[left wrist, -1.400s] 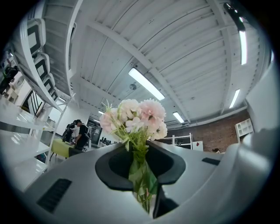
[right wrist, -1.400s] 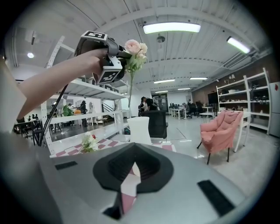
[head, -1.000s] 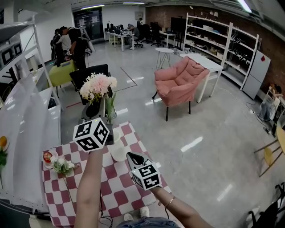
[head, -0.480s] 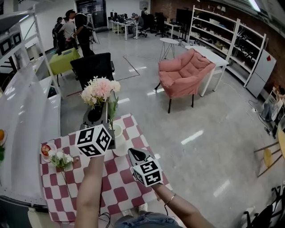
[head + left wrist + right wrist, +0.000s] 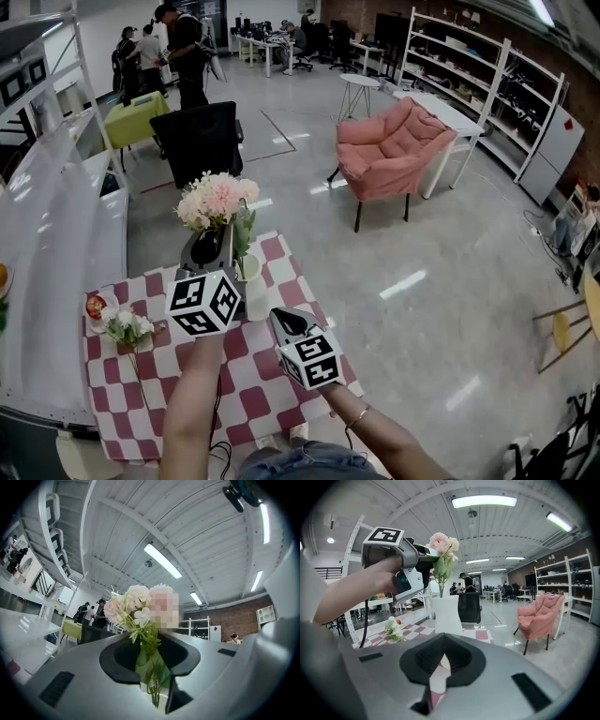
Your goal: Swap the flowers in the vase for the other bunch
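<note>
The left hand-held gripper [image 5: 151,663], centre left in the head view, held its jaws a little apart; they had just been opening. The stems and leaves of the pink flowers [image 5: 217,199] stood between them, and the lower ends reached down into the white vase [image 5: 446,613] near the far edge of the red-and-white checked tabletop [image 5: 253,394]. The right hand-held gripper [image 5: 440,665], lower centre of that view, had its jaws together on nothing. A small white bunch [image 5: 129,328] lay flat at the tabletop's left side.
</note>
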Action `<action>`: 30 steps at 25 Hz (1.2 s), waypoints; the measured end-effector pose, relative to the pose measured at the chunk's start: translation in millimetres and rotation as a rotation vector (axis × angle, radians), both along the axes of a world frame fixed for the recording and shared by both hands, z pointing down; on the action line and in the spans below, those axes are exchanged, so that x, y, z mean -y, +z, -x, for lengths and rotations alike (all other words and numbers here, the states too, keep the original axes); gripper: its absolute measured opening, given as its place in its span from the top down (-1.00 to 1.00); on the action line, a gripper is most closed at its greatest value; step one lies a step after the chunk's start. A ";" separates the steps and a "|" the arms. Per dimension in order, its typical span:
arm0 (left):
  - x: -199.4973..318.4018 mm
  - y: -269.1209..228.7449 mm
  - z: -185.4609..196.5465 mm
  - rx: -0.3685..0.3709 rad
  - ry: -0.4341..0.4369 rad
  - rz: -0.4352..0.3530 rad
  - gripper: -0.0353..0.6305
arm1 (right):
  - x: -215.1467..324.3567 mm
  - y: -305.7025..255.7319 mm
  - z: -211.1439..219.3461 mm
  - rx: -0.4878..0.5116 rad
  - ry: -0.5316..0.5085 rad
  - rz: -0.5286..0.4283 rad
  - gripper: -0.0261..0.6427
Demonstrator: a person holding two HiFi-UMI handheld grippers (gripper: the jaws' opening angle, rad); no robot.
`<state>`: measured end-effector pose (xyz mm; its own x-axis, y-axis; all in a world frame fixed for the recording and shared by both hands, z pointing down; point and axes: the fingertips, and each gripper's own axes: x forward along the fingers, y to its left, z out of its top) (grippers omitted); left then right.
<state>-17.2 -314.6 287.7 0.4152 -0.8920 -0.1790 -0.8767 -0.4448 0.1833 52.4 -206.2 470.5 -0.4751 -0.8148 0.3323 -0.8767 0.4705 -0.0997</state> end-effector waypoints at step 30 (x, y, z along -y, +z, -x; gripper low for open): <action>-24.8 75.5 -4.7 0.131 0.086 0.159 0.27 | -12.2 12.0 7.6 -0.019 0.019 0.026 0.89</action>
